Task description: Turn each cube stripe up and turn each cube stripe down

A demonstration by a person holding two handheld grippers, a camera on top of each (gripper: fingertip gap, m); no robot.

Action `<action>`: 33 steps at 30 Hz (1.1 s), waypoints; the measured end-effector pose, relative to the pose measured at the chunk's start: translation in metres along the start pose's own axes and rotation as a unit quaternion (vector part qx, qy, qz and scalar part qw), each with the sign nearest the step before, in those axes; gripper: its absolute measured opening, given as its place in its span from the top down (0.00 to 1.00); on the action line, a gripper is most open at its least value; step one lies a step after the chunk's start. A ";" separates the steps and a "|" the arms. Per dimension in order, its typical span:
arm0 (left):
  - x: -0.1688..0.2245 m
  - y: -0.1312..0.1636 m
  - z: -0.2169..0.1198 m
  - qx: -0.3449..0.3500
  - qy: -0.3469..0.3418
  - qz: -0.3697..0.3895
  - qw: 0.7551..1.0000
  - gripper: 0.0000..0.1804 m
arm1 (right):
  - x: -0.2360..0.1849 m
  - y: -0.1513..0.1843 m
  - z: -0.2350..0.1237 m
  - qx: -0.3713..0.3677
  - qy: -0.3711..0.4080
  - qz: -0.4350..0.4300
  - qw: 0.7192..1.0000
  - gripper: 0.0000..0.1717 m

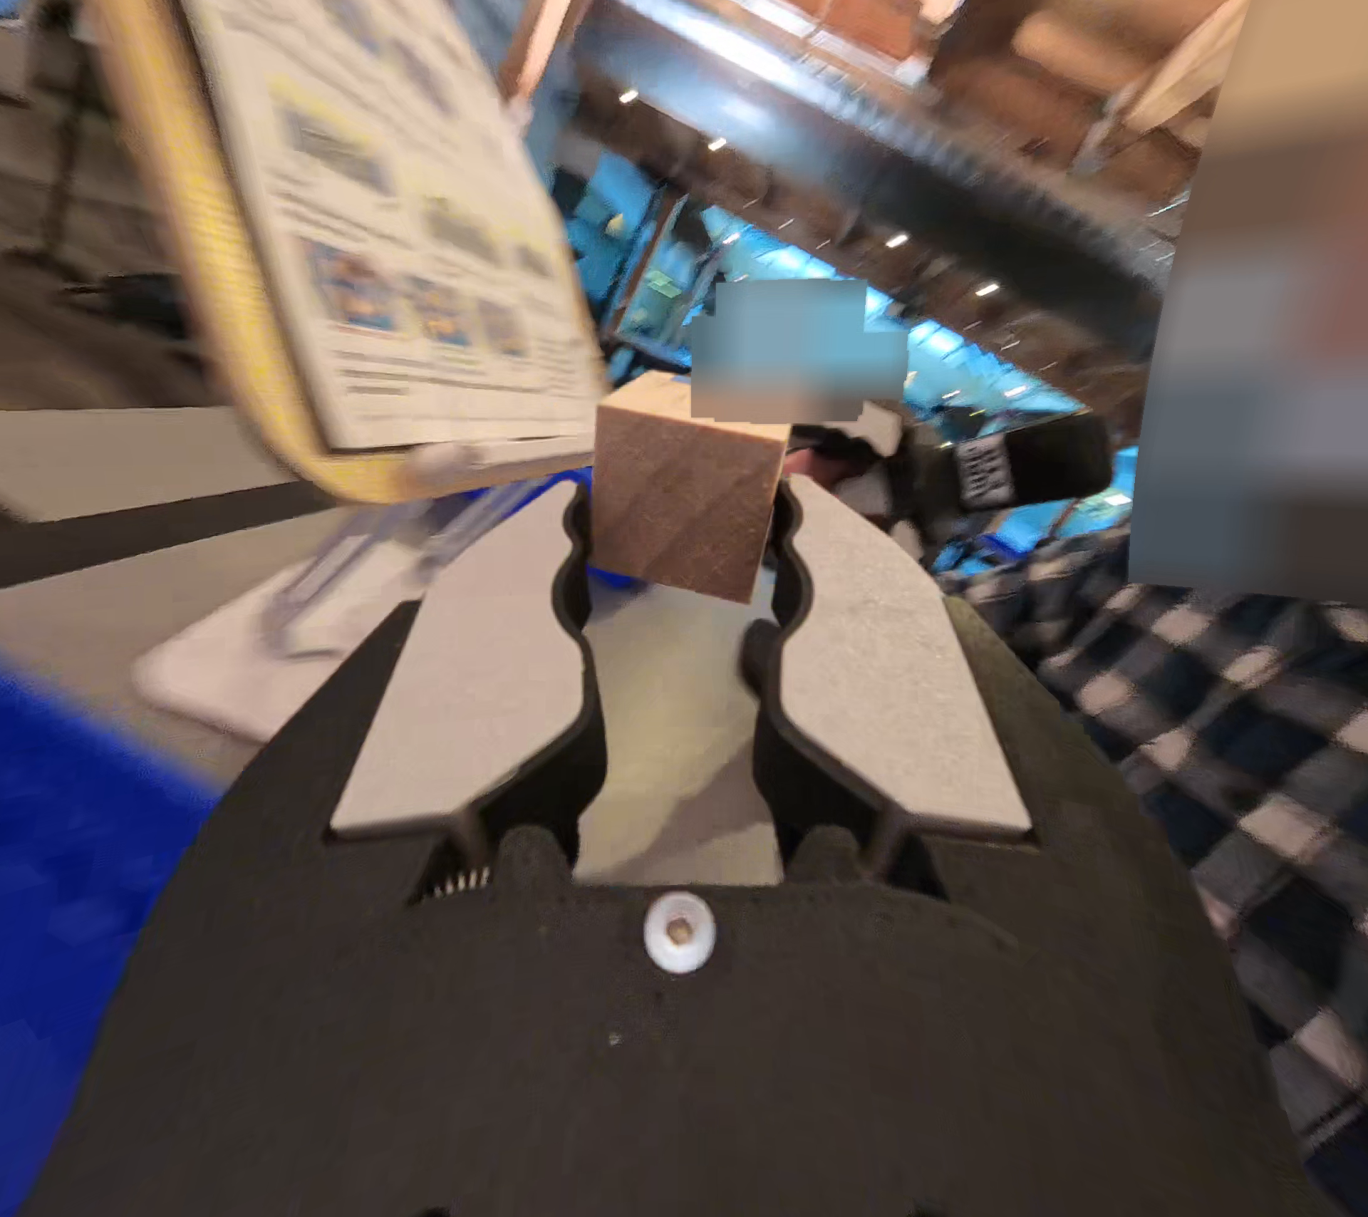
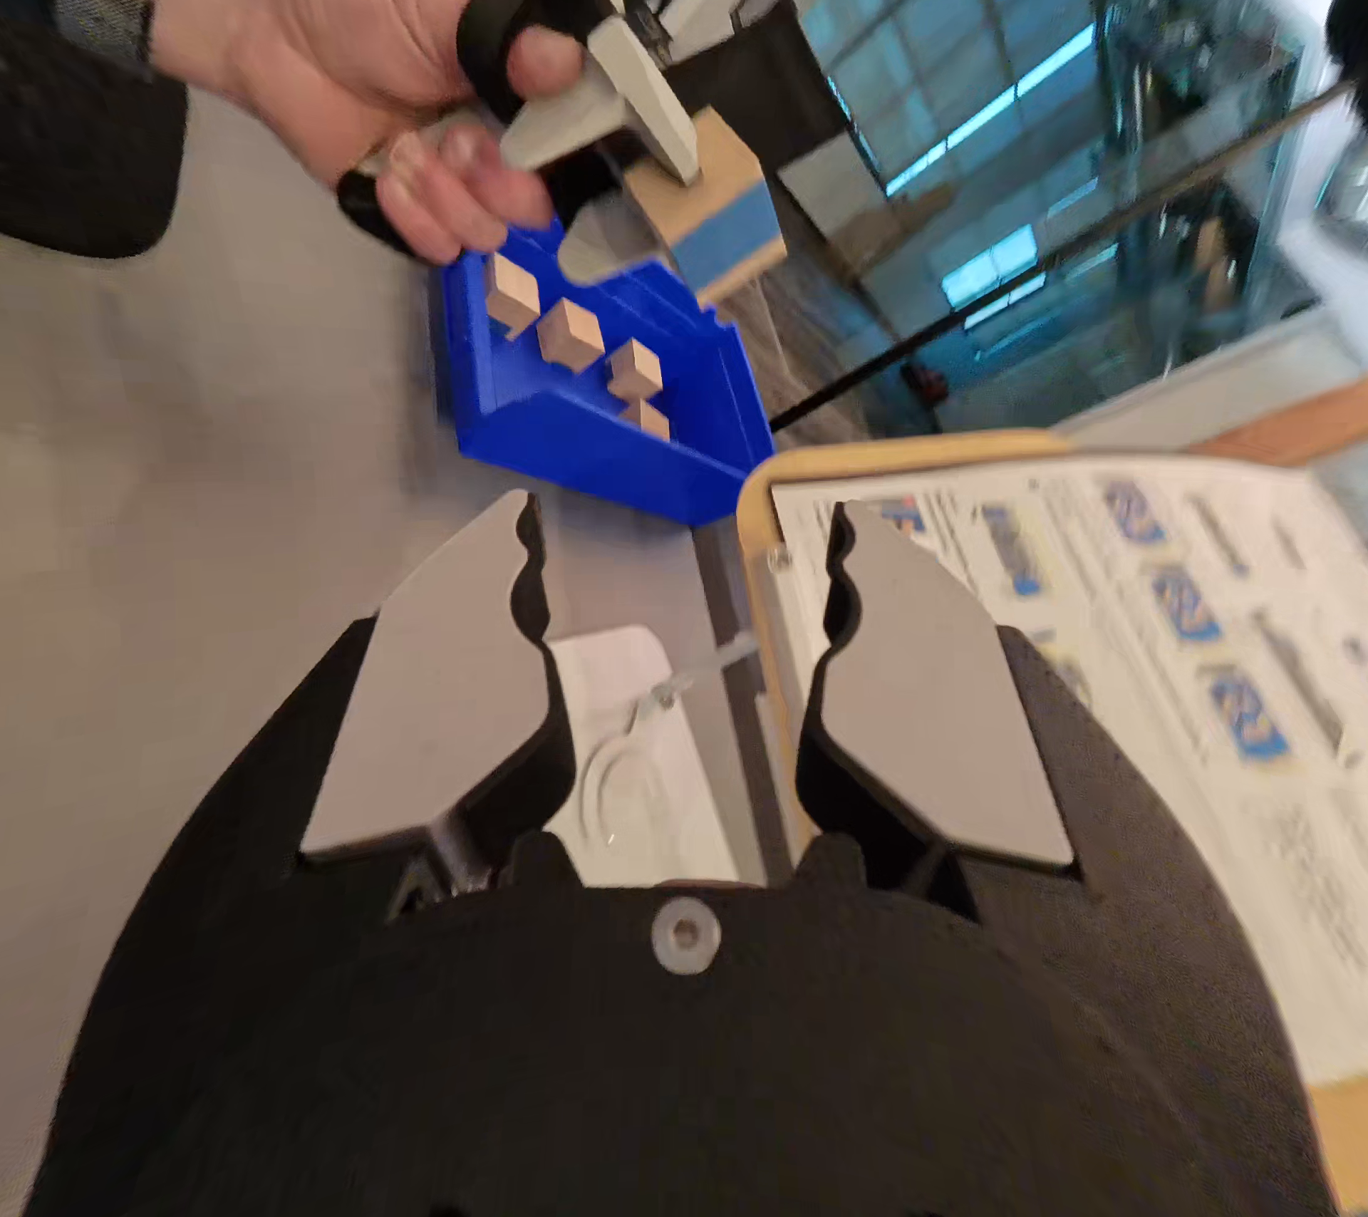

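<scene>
Got a wooden cube (image 1: pixel 685 500) pinched in the left gripper (image 1: pixel 681 515), dead centre of the left wrist view, up off the grey table (image 1: pixel 111 604) and tilted so one corner hangs low toward the right pad; both pads pressed on opposite side faces, fingers narrowed to cube width. Looks like plain light wood, so probably weighs next to nothing, stiff, won't dent or break, but the faces seem smooth enough to pivot in the grip when held only near the tips like this. Best bet for a hold: flat on two opposite faces, square-on, not across an edge. No real long axis on a cube, so only the stripe face matters; diagonal grain on the face toward the camera, a paler face on top, and no clear stripe to make out from here, so can't say which way it points. Over in the right wrist view, right gripper (image 2: pixel 685 545) spread wide with nothing between the pads, just table and the corner of a standing printed board (image 2: pixel 1110 626) behind them. Blue tray (image 2: pixel 592 463) in the upper middle of that frame with four more cubes (image 2: pixel 568 330) sitting in a loose row, none showing an obvious stripe either. Hand (image 2: pixel 333 71) at upper left working the other gripper, which sits above the tray. Checked sleeve (image 1: pixel 1184 737) along the right edge of the left view
</scene>
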State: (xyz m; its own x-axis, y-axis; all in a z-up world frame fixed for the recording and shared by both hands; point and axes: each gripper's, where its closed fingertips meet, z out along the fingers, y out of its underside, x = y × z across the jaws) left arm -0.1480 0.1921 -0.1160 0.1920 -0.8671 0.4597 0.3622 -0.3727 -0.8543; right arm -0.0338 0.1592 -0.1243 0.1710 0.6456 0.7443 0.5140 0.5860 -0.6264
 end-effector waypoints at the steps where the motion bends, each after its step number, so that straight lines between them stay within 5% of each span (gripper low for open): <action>1: 0.017 0.010 0.010 0.008 0.031 -0.016 0.999 0.74 | -0.006 -0.011 0.006 0.012 0.000 -0.023 1.000 0.55; 9: 0.083 0.072 0.064 -0.008 0.183 -0.100 0.978 0.74 | -0.025 -0.040 0.013 0.032 -0.031 -0.126 0.991 0.62; 11: 0.088 0.080 0.072 -0.013 0.193 -0.109 0.975 0.74 | -0.033 -0.034 0.009 0.026 -0.049 -0.152 0.987 0.73; 18: 0.083 0.089 0.080 -0.023 0.179 -0.096 0.979 0.75 | -0.010 -0.006 -0.030 -0.029 -0.067 -0.118 0.990 0.73; 22: 0.066 0.090 0.067 -0.040 0.117 -0.039 0.992 0.83 | 0.073 0.072 -0.090 -0.136 -0.062 -0.038 0.988 0.73; 26: 0.062 0.087 0.057 -0.027 0.098 -0.012 0.995 0.96 | 0.148 0.196 -0.153 -0.295 -0.060 0.052 0.952 0.73; 33: 0.057 0.095 0.047 -0.039 0.068 -0.006 0.997 0.96 | 0.143 0.380 -0.162 -0.450 -0.173 0.125 0.867 0.73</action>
State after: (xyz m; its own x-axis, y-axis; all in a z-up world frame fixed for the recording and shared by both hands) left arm -0.0600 0.1225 -0.1597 0.0615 -0.8968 0.4381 0.2913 -0.4038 -0.8673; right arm 0.3225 0.3946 -0.2181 0.1890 0.8969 0.3999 0.9718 -0.1122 -0.2075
